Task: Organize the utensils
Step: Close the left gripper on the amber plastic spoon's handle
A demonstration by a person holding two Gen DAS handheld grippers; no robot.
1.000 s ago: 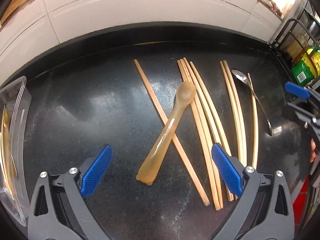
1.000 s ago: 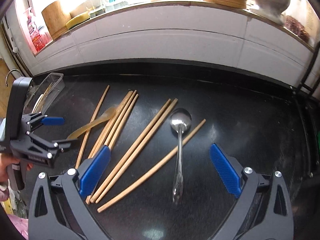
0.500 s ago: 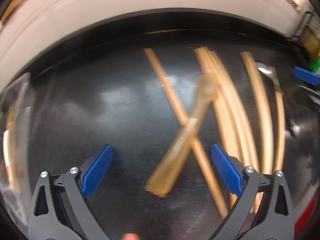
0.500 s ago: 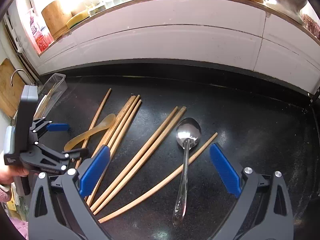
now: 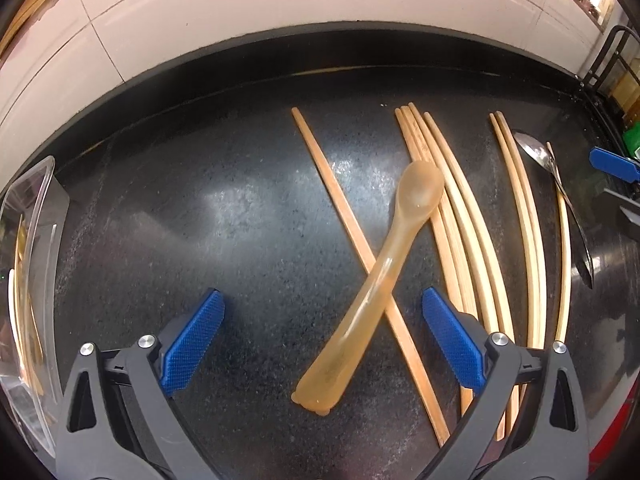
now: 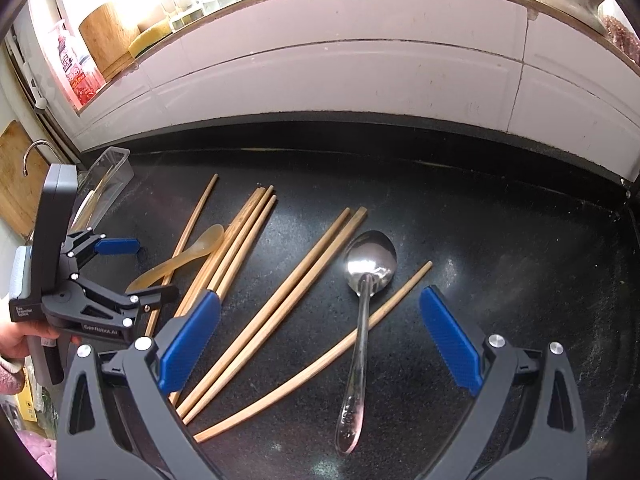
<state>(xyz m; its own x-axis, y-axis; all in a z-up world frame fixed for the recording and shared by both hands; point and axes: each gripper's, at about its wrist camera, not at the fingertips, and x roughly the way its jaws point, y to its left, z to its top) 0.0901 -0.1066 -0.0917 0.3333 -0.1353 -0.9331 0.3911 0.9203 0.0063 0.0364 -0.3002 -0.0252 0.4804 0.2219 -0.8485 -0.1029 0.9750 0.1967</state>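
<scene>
While both claws stand empty over the black speckled stone counter [image 5: 168,184], the stock reads as follows.

Item: left gripper [image 5: 323,342], jaws spread wide, holding nothing, its blue ribbed pads on either side of the handle end of the translucent amber plastic spoon [image 5: 378,276]. That spoon lies across a single pale wooden chopstick [image 5: 340,208], its bowl resting on a bundle of further wooden chopsticks [image 5: 452,208].

Item: right gripper [image 6: 320,346], jaws likewise parted and empty, poised above the long-handled polished steel spoon [image 6: 362,316], which lies over one stray chopstick [image 6: 320,354].

Step in hand, by my judgement: taking up the amber spoon. Best done by lowering squarely over the handle near its free end, clear of the crossing point, so that the chopstick beneath is not pinched or dragged along. The handle looks smooth, so a firm closure across its width seems wise.

Item: clear plastic rectangular organizer box [image 5: 36,200], at the counter's left edge, well apart from the loose utensils. Contents: some pale slender pieces, likely chopsticks; the count cannot be told through the distorted wall.
</scene>
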